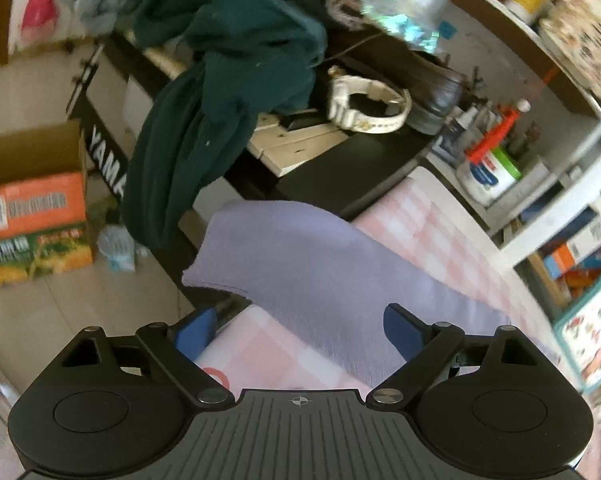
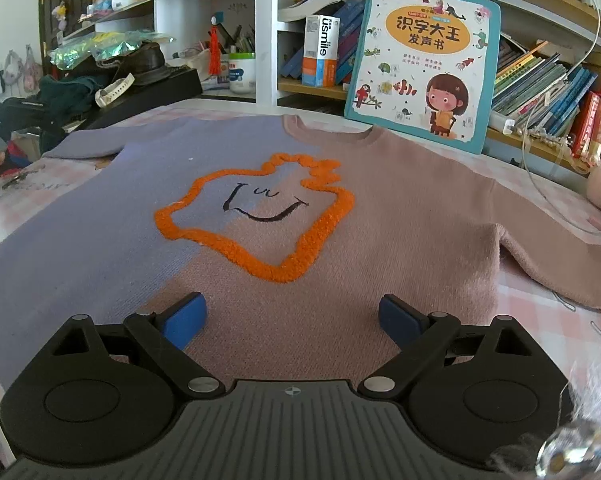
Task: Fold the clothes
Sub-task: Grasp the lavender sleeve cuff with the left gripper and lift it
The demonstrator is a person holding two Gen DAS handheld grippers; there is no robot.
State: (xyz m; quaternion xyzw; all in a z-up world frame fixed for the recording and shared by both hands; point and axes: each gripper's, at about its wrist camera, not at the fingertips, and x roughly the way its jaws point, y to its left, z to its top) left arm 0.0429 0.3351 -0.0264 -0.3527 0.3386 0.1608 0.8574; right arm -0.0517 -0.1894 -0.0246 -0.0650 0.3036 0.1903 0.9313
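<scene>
The left gripper hangs with its blue pads spread wide and nothing clamped between them, poised above the lilac sleeve of a child's sweater where that sleeve reaches the table's left edge and its cuff end juts past the rim. The right gripper likewise stands with its jaws apart and empty, low over the sweater's hem near the front edge of the table, which wears a pink-and-white checked cloth. The sweater lies flat and face up across the middle of that surface, lilac on one half and dusty pink on the other, with a fuzzy orange outline around a stitched smiling face on the chest; its neckline points toward the far edge and its pink sleeve trails out to the right edge. Propped at the far edge behind the collar stands a children's picture book, backed by shelves of books. Beyond the table's left edge, a dark green garment spills over a black keyboard, with a white watch beside it, and an orange cardboard box sits on the floor below.
</scene>
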